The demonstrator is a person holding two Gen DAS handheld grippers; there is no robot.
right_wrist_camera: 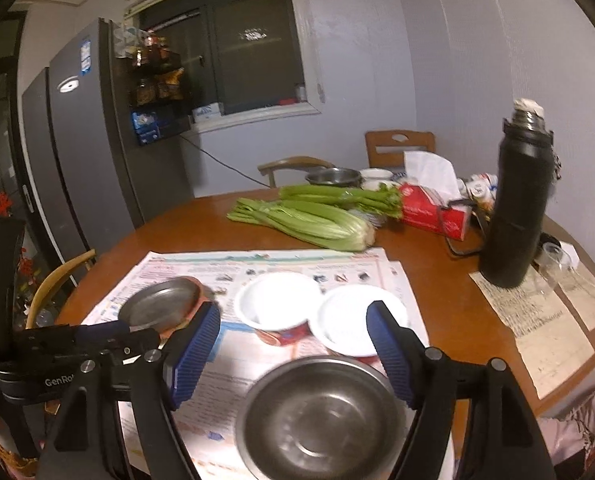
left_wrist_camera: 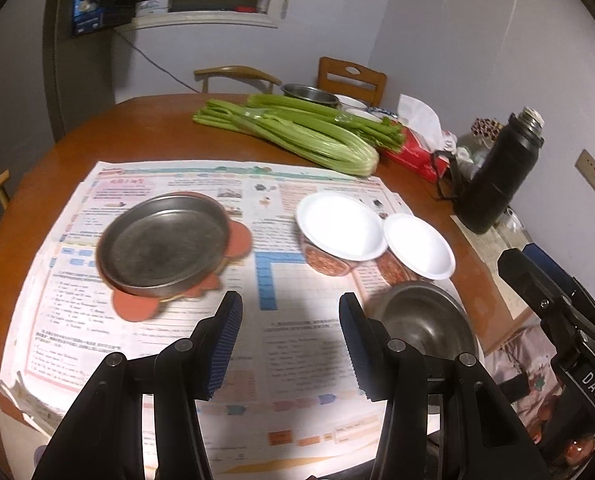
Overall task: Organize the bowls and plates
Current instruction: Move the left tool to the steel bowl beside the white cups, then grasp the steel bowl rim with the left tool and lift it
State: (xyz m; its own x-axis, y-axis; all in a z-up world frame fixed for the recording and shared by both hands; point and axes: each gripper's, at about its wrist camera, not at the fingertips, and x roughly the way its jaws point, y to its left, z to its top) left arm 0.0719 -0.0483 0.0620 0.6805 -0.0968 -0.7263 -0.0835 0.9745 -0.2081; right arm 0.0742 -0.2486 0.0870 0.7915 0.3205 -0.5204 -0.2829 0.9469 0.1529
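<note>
one round wooden table (right_wrist_camera: 437, 264) carries everything here, with a spread of printed newspaper (left_wrist_camera: 305, 340) over its near half. a dark fridge (right_wrist_camera: 81, 152) stands off to the left in the right wrist view. on the far side of the table lie bunches of celery (left_wrist_camera: 297, 136), and just beside them a red tissue box (right_wrist_camera: 433, 208); a tall black flask (right_wrist_camera: 517, 208) stands upright near the right edge.

on the newspaper, a flat steel plate (left_wrist_camera: 163, 246) sits on an orange flower-shaped mat (left_wrist_camera: 137, 306) at the left. to its right are two white-lined bowls with red patterned outsides: the larger white bowl (left_wrist_camera: 339, 226) and the smaller white bowl (left_wrist_camera: 419, 246), rims touching or nearly so. nearest the edge sits a steel bowl (right_wrist_camera: 321, 412), upright and empty.

the left gripper (left_wrist_camera: 291, 344) hangs above bare newspaper between the plate and the steel bowl, jaws apart, nothing between them. the right gripper (right_wrist_camera: 293, 348) is also released, its blue pads (right_wrist_camera: 193, 352) standing wide above the steel bowl's far rim without touching it.
</note>
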